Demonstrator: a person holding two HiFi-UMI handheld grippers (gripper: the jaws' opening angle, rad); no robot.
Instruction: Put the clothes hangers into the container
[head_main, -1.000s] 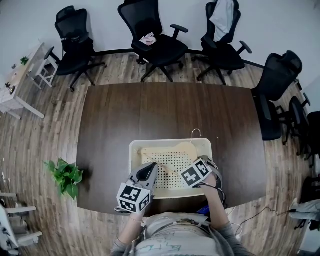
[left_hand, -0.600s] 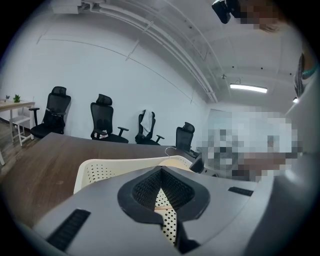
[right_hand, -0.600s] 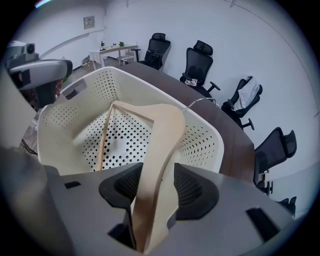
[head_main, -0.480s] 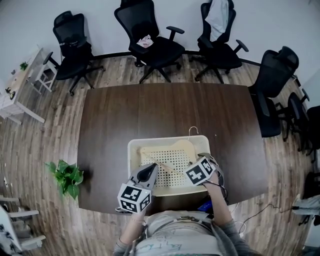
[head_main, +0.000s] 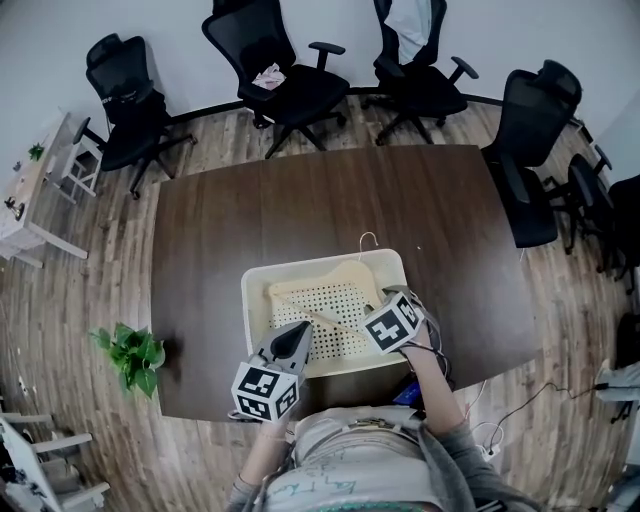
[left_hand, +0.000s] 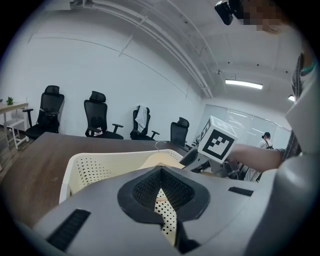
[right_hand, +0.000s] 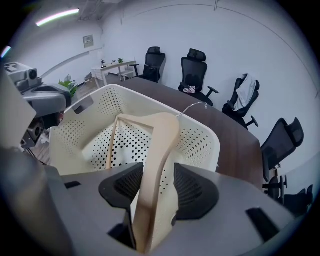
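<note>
Right gripper (head_main: 377, 307) is pinching one arm of the pale, smooth wooden hanger (right_hand: 161, 134) inside the cream perforated plastic basket (head_main: 250, 302).
Left gripper (left_hand: 161, 170) is hovering at the near rim, jaws pressing together, empty; the thin wire hook (head_main: 366, 240) is poking past the far rim.

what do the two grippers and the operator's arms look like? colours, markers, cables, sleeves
Both alike: left claw and right claw have grey shells with black ribbed pads. Each carries a white cube with black square markers. Black cables loop by the right one. Grey sleeve on the right arm.
</note>
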